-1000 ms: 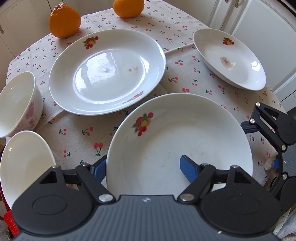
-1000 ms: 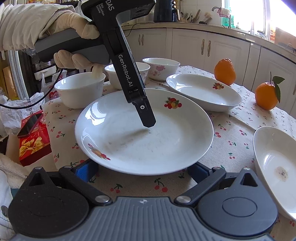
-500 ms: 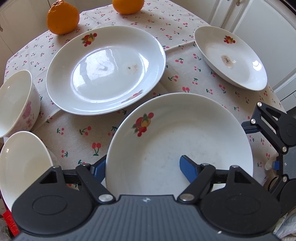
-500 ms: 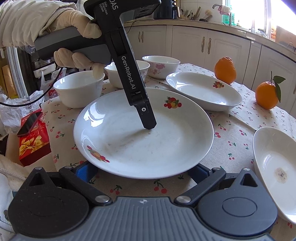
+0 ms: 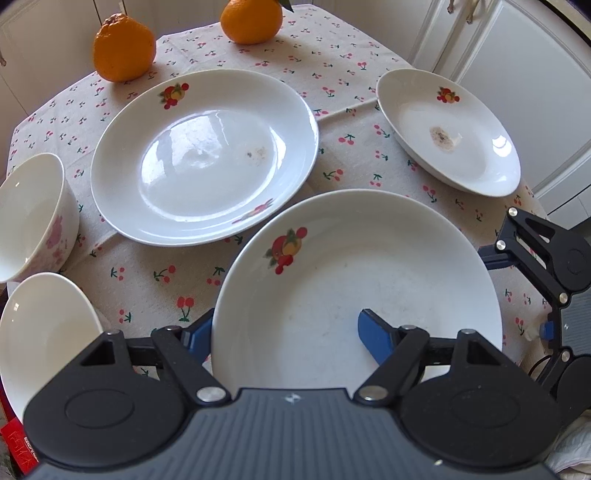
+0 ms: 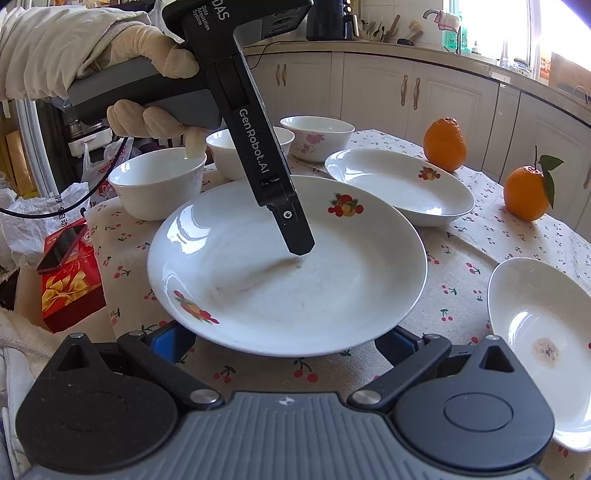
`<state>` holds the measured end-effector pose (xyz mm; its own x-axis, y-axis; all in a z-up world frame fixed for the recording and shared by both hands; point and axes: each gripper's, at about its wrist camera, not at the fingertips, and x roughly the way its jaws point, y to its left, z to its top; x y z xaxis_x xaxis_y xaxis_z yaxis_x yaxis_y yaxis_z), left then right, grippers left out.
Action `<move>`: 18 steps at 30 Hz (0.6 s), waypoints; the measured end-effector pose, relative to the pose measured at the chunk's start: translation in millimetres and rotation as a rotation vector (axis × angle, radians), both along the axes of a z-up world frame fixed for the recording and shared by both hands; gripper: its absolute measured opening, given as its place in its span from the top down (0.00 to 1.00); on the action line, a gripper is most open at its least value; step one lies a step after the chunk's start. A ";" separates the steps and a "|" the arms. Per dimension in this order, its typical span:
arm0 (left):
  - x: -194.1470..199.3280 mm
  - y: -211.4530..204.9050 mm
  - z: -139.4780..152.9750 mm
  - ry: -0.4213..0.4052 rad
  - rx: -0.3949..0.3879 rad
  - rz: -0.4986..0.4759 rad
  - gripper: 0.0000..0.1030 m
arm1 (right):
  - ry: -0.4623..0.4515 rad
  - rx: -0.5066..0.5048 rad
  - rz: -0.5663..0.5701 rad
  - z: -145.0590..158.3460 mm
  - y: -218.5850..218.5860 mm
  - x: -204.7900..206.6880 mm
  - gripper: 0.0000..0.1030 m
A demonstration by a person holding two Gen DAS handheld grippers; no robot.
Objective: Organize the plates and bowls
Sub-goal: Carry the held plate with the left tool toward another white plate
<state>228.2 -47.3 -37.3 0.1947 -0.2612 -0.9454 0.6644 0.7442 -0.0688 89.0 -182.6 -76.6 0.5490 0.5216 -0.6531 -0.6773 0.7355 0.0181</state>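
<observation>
A white plate with a fruit print (image 5: 354, 280) (image 6: 288, 273) lies nearest on the cherry-print cloth. My left gripper (image 5: 284, 328) points steeply down over its rim. One blue finger (image 5: 373, 332) is inside the plate and the other (image 5: 199, 332) is outside the rim. Its jaws are closing, but the pads are not pressing on the plate. A gloved hand (image 6: 147, 48) holds it, and the inner finger (image 6: 295, 236) hangs just above the plate's floor. My right gripper (image 6: 284, 343) is open at the plate's opposite edge, its fingers wide apart and low beside the rim.
A second large plate (image 5: 203, 158) (image 6: 399, 184) and a smaller soiled plate (image 5: 447, 133) (image 6: 543, 325) lie further out. Three white bowls (image 6: 159, 184) (image 6: 229, 147) (image 6: 317, 136) stand at one side. Two oranges (image 5: 123, 48) (image 5: 251, 18) sit at the far edge. A red box (image 6: 70, 280) lies below the table.
</observation>
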 end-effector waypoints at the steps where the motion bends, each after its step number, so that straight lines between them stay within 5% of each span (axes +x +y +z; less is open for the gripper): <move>1: -0.2 -0.8 0.0 0.001 0.000 -0.001 0.24 | 0.000 -0.001 0.001 0.7 -0.9 -0.4 0.00; 18: 3.3 -21.7 13.0 -0.017 -0.032 0.001 0.24 | -0.009 0.006 0.019 16.1 -29.2 5.0 0.00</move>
